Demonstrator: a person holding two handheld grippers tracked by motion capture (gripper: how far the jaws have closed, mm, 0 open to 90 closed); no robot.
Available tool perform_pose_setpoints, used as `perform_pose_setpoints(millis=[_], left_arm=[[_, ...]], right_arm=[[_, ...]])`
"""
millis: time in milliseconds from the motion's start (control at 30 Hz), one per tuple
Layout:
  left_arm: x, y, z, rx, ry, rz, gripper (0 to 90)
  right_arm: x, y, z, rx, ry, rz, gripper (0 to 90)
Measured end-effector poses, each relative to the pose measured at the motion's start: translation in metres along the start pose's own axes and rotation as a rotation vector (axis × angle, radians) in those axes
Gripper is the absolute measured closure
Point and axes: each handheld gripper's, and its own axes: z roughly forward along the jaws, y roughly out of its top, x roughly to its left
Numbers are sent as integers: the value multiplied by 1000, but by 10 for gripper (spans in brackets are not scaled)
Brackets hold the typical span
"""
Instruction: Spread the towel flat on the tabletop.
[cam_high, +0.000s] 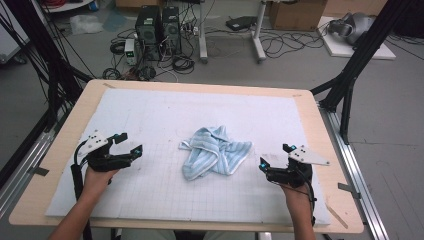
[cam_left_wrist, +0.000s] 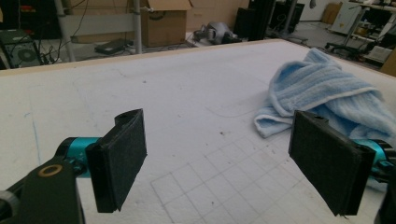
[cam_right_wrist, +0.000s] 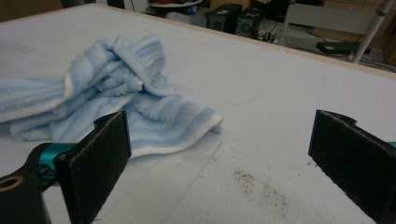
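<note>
A crumpled light-blue striped towel lies in a heap near the middle of the white gridded mat. My left gripper rests low at the left of the mat, jaws open and empty, well apart from the cloth. In the left gripper view the towel lies ahead to the right, past the open gripper. My right gripper sits at the right side, open and empty, a short gap from the towel's right edge. Its own view has the towel ahead on the left beyond the open gripper.
The mat covers a wooden table with black frame posts at both back corners. Beyond the far edge, the floor holds computer towers, tangled cables and cardboard boxes. Dark specks dirty the mat near my right gripper.
</note>
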Motion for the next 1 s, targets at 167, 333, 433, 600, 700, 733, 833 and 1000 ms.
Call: perform_pose_setpoints(millis=[167, 333, 433, 600, 700, 733, 833, 1000], left_arm=[[-5, 1, -1, -7, -15, 9, 196], [-9, 5, 1, -2, -59, 10, 223], [-10, 7, 3, 5, -69, 14, 223], [-15, 15, 5, -7, -102, 15, 220], [-17, 20, 6, -10, -125, 19, 223], [-18, 25, 7, -21, -126, 21, 222], [-21, 30, 9, -29, -133, 18, 222], [-33, 40, 24, -9, -192, 21, 228]], right_arm=[[7, 2, -3, -1, 10, -3, 49], [9, 2, -2, 4, 23, -7, 49], [10, 1, -2, 10, 31, -6, 49], [10, 1, -2, 11, 38, -11, 49], [11, 0, -2, 15, 36, -27, 49], [11, 0, -2, 16, 37, -20, 50], [11, 1, -2, 12, 40, -11, 49], [12, 1, 0, 14, 44, -13, 49]])
